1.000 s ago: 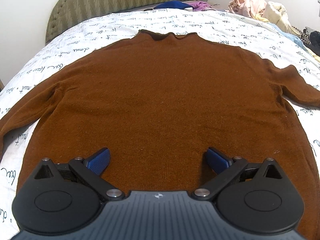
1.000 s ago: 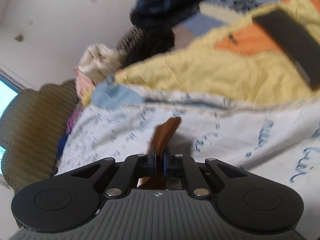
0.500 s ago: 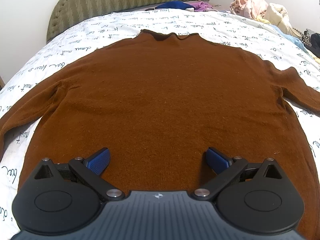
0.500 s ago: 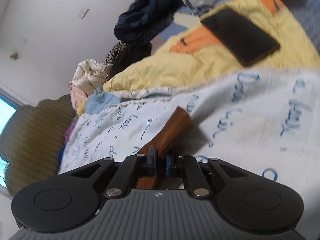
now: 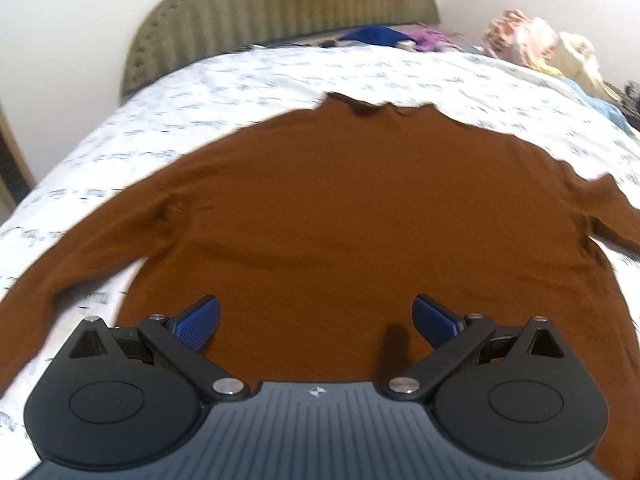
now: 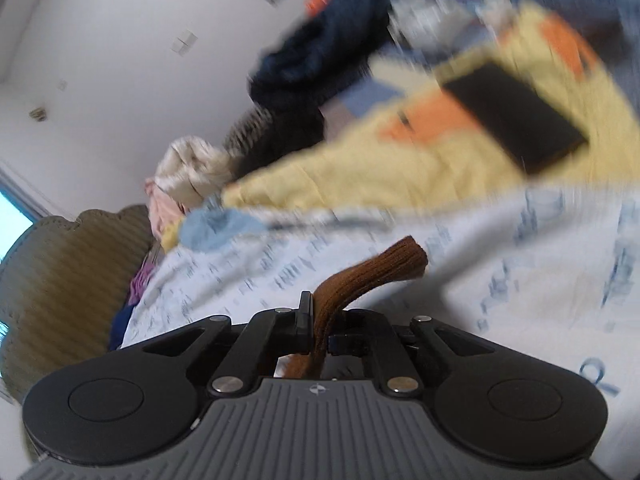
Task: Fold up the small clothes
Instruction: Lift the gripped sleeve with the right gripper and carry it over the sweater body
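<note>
A brown knit sweater [image 5: 360, 208] lies flat and face up on the white bedspread [image 5: 248, 92] with blue writing, collar towards the headboard and both sleeves spread out. My left gripper [image 5: 316, 316] hovers over its lower middle, wide open, with nothing between the blue pads [image 5: 198, 320]. In the right wrist view the sweater's sleeve cuff [image 6: 384, 264] sticks out forward and to the right from my right gripper [image 6: 320, 316]. Its jaws are closing, and they pinch the sleeve between them, lifted off the bedspread [image 6: 520, 280].
An olive padded headboard [image 5: 280, 4] stands at the far end. Crumpled clothes [image 5: 532, 40] are piled at the right side of the bed. A yellow and orange blanket [image 6: 360, 172] with a flat black object [image 6: 516, 116] on it, and dark garments [image 6: 320, 64], lie beyond the sleeve.
The left gripper has drawn back and up, so more of the sweater and bed shows. The right gripper has shifted sideways with the sleeve, and the cuff now pokes out further.
</note>
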